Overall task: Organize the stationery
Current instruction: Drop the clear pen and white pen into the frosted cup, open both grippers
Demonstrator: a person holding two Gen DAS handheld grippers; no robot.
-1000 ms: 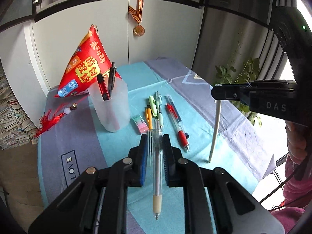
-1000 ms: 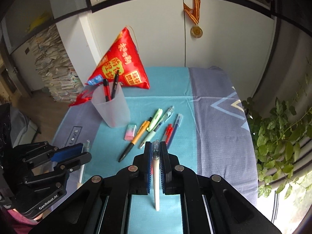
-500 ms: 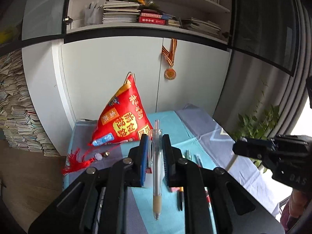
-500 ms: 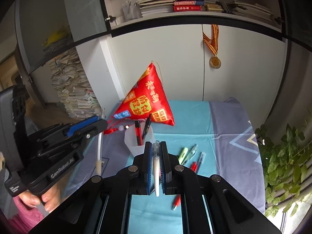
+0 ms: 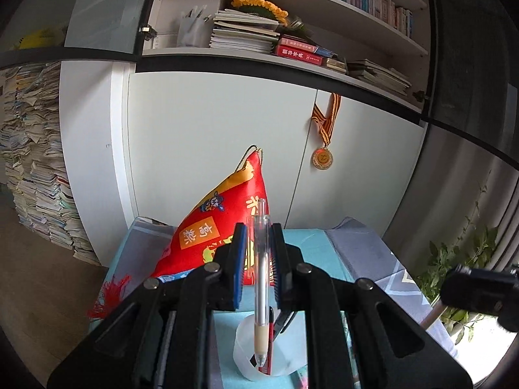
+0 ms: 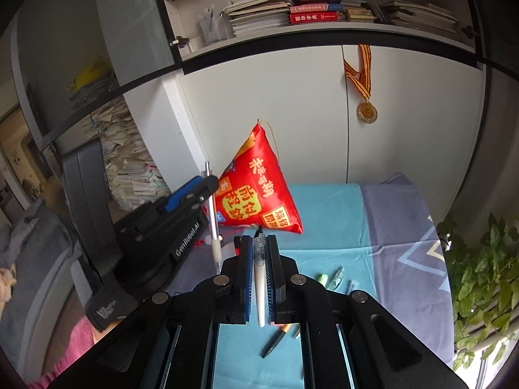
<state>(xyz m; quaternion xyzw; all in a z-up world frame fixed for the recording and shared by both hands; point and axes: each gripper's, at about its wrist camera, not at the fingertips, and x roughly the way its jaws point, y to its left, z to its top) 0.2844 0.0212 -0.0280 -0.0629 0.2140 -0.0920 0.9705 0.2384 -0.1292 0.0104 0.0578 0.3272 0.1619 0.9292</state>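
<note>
The room is lit by soft daylight. The light is seen coming in from the right, where a window corner (image 5: 489, 334) is washed out to plain white behind the green plant (image 6: 480, 278). The white cabinet doors (image 5: 211, 149) are evenly lit, with no hard shadows on them. Both pictures are bent by the round lens: the shelf (image 6: 324, 37) is curved like a bow, and the corners are cut off in black. The near black gripper parts are left dark, with little detail shown. Far things are kept fairly sharp. A faint shine is seen on the glass door (image 6: 129, 22) at the left.
</note>
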